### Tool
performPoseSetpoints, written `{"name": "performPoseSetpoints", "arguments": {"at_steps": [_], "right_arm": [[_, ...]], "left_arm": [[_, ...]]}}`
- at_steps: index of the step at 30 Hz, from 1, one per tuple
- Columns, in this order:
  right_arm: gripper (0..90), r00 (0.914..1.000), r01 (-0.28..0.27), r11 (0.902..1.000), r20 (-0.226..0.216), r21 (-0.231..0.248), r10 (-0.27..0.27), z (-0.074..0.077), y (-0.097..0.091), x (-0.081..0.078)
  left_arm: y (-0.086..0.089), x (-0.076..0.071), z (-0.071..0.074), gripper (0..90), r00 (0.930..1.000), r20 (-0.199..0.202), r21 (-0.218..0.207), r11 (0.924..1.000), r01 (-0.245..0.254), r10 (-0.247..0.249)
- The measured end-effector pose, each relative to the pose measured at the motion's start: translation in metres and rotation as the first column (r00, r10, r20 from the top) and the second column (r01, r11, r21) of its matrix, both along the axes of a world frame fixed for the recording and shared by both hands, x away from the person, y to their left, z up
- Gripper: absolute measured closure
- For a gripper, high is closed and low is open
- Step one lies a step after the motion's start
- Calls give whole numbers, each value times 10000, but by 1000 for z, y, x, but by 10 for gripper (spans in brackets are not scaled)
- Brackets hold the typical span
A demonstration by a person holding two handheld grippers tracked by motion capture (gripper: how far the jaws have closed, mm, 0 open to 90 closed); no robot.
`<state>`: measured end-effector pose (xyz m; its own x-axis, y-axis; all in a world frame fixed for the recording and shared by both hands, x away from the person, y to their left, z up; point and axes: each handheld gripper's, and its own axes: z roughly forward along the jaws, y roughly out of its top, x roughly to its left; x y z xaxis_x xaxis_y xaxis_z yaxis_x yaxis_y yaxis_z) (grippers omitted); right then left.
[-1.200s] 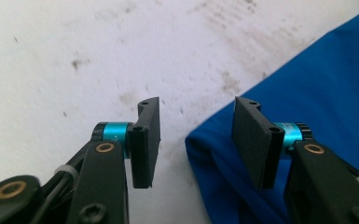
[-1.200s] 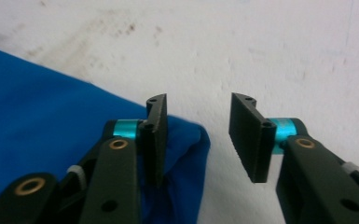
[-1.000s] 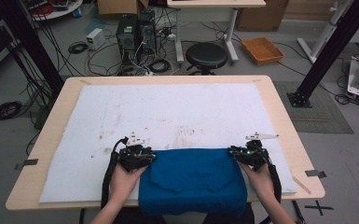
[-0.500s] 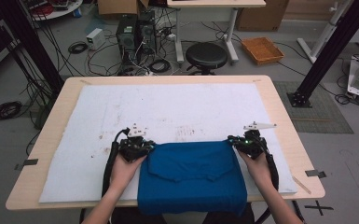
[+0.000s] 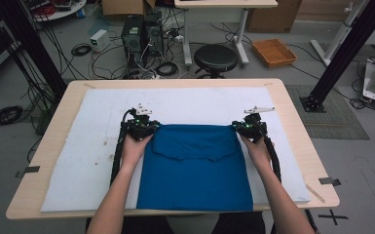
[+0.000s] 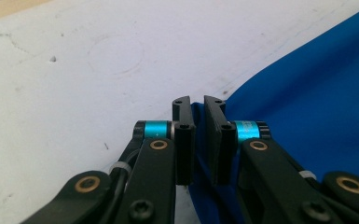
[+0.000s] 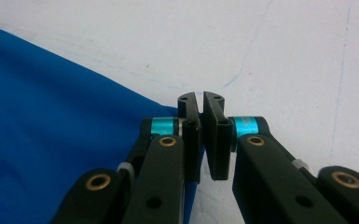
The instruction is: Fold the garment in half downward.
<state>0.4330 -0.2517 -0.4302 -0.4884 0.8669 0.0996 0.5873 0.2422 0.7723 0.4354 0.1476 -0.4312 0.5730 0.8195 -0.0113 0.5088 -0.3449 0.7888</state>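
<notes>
A blue cloth (image 5: 197,170) lies spread on the white mat (image 5: 195,100), its near edge at the table's front. My left gripper (image 5: 154,127) is at the cloth's far left corner, and its jaws have just been closing. In the left gripper view the left gripper (image 6: 196,105) is shut on a thin edge of the blue cloth (image 6: 307,116). My right gripper (image 5: 237,126) is at the far right corner, and its jaws have also just been closing. In the right gripper view the right gripper (image 7: 201,100) pinches the corner of the blue cloth (image 7: 51,116). A hand holds each gripper.
The mat covers most of the wooden table (image 5: 175,83); bare mat stretches beyond the cloth to the far edge. On the floor behind stand a black stool (image 5: 215,57), computer towers (image 5: 139,34), loose cables and an orange tray (image 5: 274,51). A black post (image 5: 343,48) rises at the right.
Both hands have moved away from the person with the cloth's far corners, dragging that edge farther up the mat. The cloth now lies longer and flatter.
</notes>
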Motion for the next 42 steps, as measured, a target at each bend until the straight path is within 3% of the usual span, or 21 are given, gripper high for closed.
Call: {"name": "performPoseSetpoints", "arguments": {"at_steps": [4,15,19,22,27,33,36,39,42], "right_arm": [[848,10000,-10,9999,1,-104,10,-5,0,4],[855,9989,-314,9988,338,-383,327,1,10,16],[821,9993,-262,9984,254,-501,275,-1,12,20],[715,9996,-62,9989,277,-468,75,1,10,19],[617,9990,320,9995,307,-41,-318,9,-1,3],[591,9988,448,9981,200,425,-456,11,-9,-34],[564,9983,577,9963,-8,635,-578,8,-10,-50],[569,9987,508,9958,-132,765,-500,4,-9,-59],[586,9986,490,9961,-227,740,-474,1,-8,-64]], "left_arm": [[-1,-1,1,816,10000,12,-42,9999,-94,94],[7,-6,5,812,9991,181,116,9992,-391,389],[9,-5,4,733,9961,260,353,9957,-854,846],[16,-9,6,625,9922,249,55,9924,-1227,1225],[30,-33,11,611,9948,64,-716,9923,-1010,1017],[32,-68,-1,597,9941,-916,-1399,9877,-706,581],[27,-73,-8,598,9880,-1447,-1468,9863,-746,532],[21,-72,-10,612,9851,-1640,-1530,9851,-782,528],[17,-69,-11,666,9825,-1771,-1267,9887,-799,567]]}}
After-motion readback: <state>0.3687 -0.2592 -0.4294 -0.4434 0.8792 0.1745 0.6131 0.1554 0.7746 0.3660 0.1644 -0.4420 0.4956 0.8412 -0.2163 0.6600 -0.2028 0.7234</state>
